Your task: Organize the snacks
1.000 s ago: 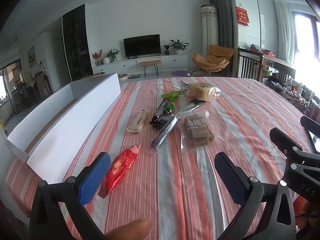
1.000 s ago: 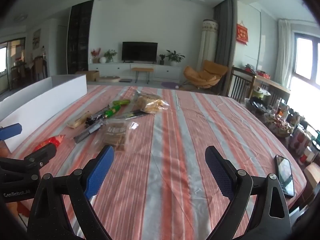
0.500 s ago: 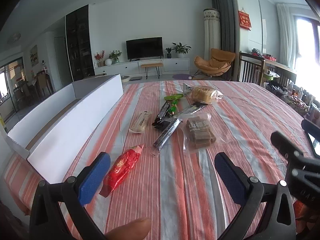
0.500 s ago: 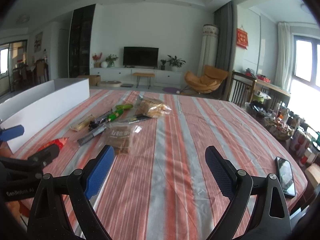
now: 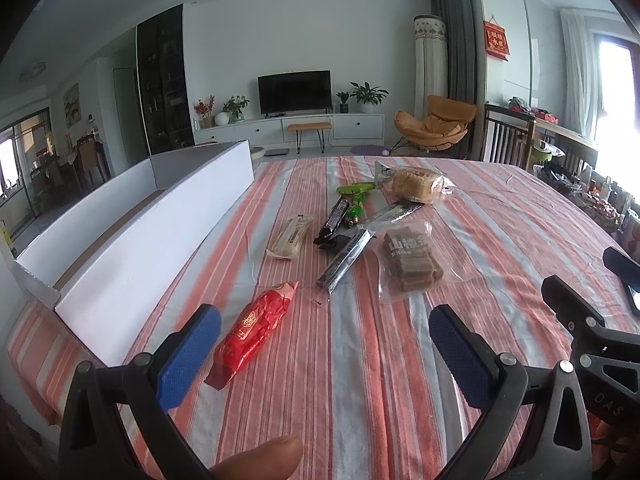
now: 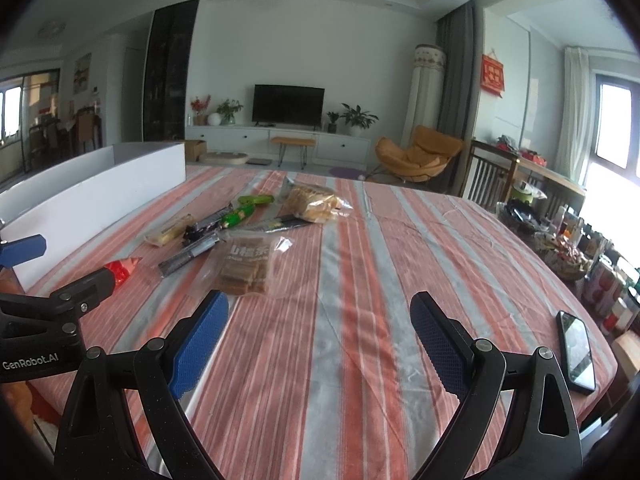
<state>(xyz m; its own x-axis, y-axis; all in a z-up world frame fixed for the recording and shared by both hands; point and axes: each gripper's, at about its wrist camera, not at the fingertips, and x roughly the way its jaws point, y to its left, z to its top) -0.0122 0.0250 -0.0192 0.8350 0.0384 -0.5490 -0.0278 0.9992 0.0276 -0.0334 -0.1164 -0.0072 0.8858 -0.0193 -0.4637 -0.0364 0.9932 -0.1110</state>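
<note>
Snacks lie loose mid-frame on the striped worktop (image 5: 360, 380): red packet (image 5: 256, 330) nearest, brown-cake bag (image 5: 410, 264) beyond. The white box (image 5: 152, 240) at left seems unfilled. Left claw (image 5: 324, 356) and right claw (image 6: 320, 342) both hang spread, holding nothing; sorting looks unstarted.

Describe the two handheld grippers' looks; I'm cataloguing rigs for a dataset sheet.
The left gripper and right gripper both have black triangular frames with silver bolts, and fingers faced with textured blue pads. White "GenRobot.AI" lettering marks the left gripper's body; "DAS" marks the right's. No cables or sleeves show.
</note>
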